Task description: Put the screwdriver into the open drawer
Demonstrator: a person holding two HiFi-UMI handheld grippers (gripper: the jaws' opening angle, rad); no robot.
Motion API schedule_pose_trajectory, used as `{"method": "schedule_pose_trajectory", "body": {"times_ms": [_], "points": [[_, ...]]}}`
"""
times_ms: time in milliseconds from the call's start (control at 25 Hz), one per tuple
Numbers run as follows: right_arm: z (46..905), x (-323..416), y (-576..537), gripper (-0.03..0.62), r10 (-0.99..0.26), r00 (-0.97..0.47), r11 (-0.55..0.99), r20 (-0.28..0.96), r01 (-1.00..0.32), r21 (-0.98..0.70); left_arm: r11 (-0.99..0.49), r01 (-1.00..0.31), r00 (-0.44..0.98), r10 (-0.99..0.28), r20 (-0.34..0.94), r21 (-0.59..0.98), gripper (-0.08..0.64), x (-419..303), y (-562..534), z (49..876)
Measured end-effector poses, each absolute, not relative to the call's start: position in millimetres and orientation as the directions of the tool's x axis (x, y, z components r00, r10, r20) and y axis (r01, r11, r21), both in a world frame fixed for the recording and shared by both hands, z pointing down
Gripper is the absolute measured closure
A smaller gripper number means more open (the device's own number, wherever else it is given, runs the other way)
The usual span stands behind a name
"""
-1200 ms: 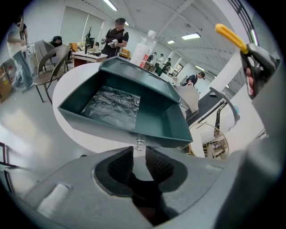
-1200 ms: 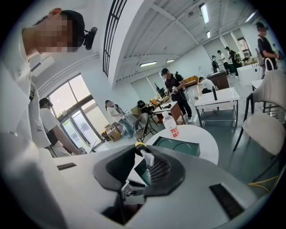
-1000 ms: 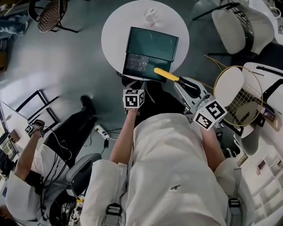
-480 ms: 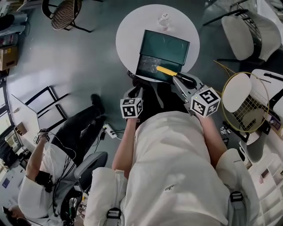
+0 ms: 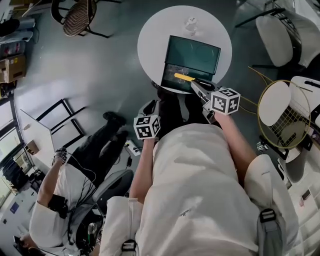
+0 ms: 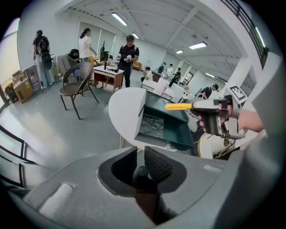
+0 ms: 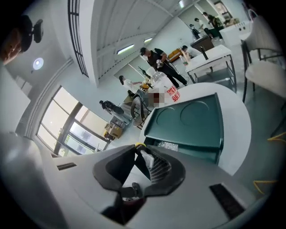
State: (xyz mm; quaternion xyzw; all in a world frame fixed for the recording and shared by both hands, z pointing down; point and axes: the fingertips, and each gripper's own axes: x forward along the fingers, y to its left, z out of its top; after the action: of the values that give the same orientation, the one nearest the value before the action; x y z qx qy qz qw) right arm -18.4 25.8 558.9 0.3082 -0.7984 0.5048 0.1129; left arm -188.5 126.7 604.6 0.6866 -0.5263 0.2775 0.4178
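Observation:
A dark green box (image 5: 193, 52) stands on the round white table (image 5: 150, 40), its drawer (image 5: 181, 80) pulled open toward me. My right gripper (image 5: 196, 85) is shut on the screwdriver (image 5: 184, 77), whose yellow handle hangs over the open drawer. In the right gripper view a yellow bit of the screwdriver (image 7: 140, 146) shows between the pads, with the drawer (image 7: 169, 146) just beyond. My left gripper (image 5: 149, 112) is back from the drawer front, near my body. Its jaws (image 6: 139, 156) have just been closing, stand a narrow gap apart and hold nothing. The left gripper view shows crinkled clear plastic (image 6: 153, 126) in the drawer.
A small clear bottle (image 5: 190, 23) stands at the table's far edge. A wicker chair (image 5: 80, 15) is at upper left, white chairs (image 5: 280, 35) and a racket (image 5: 282, 117) at right. A seated person (image 5: 65, 185) is at lower left, and cables lie on the floor.
My right gripper has carried the screwdriver forward and down, from beside the drawer's right corner to over the open drawer. My left gripper has drawn back from the drawer front.

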Motion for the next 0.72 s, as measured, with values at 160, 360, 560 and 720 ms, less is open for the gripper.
{"method": "schedule_pose_trajectory", "body": {"times_ms": [160,360,560,720], "points": [[582,-21,26,0.509,-0.371,-0.781,0.195,0.503,-0.595,-0.780,-0.125,-0.953,0.300,-0.496,0.815,0.275,0.515,-192,122,600],[610,-24,23,0.509,-0.361,-0.745,0.077,0.561,-0.623,-0.778,-0.165,-0.946,0.325,-0.468,0.822,0.279,0.527,-201,113,601],[629,-31,17,0.508,-0.356,-0.715,-0.024,0.601,-0.636,-0.771,-0.202,-0.940,0.339,-0.440,0.832,0.276,0.541,-211,111,602],[645,-39,15,0.508,-0.319,-0.707,-0.085,0.630,-0.641,-0.763,-0.214,-0.938,0.341,-0.419,0.841,0.273,0.541,-219,110,605]]}}
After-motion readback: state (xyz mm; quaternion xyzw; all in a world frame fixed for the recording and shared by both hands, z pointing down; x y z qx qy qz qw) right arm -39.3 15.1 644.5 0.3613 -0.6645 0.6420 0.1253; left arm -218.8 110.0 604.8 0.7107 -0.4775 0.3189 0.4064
